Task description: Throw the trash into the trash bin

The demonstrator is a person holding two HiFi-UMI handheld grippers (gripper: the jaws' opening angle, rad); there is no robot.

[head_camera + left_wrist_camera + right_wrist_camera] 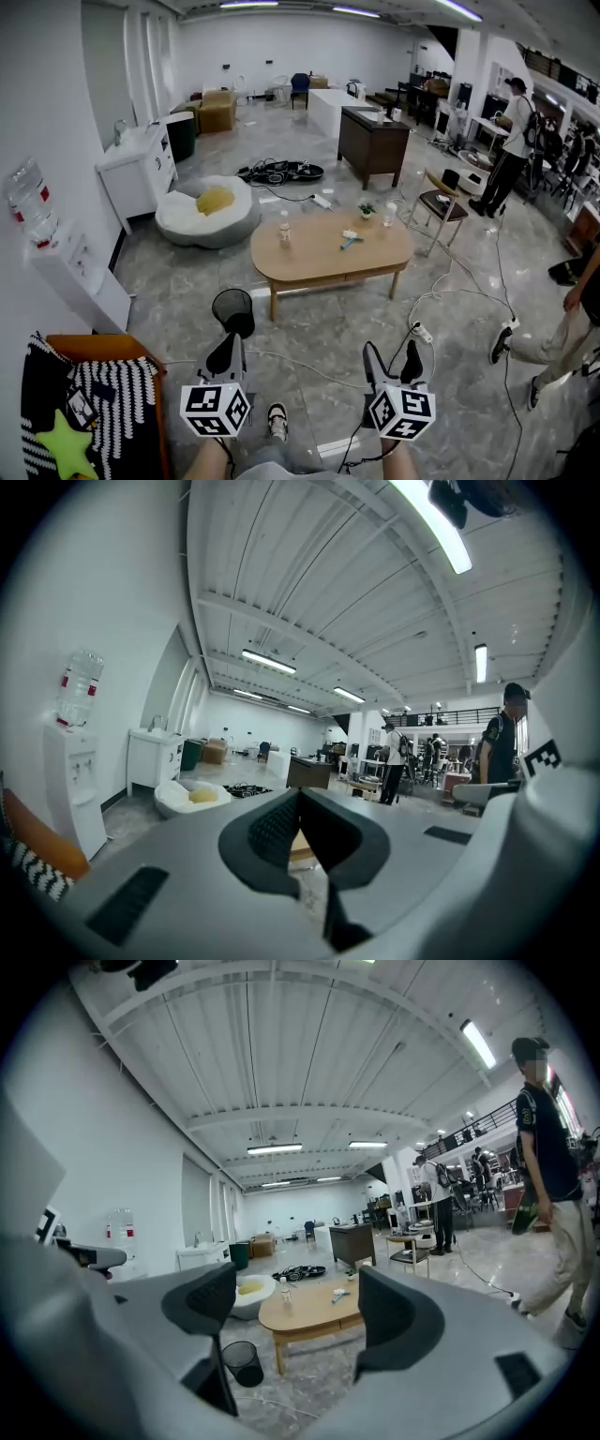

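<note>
A black mesh trash bin (233,310) stands on the floor by the near left end of an oval wooden coffee table (319,260). A clear bottle (284,229), a small blue-and-white scrap (350,240), a small plant (367,210) and a cup (390,215) are on the table. My left gripper (225,355) is shut and empty, just this side of the bin. My right gripper (393,362) is open and empty, well short of the table. The right gripper view shows the bin (244,1363), the table (309,1312) and the bottle (283,1288) between its fingers.
A white beanbag (205,213) lies beyond the table, a wooden chair (441,202) at its right. Cables and a power strip (422,333) cross the floor ahead on the right. An orange seat with a striped blanket (94,398) is at my left. People stand at the right.
</note>
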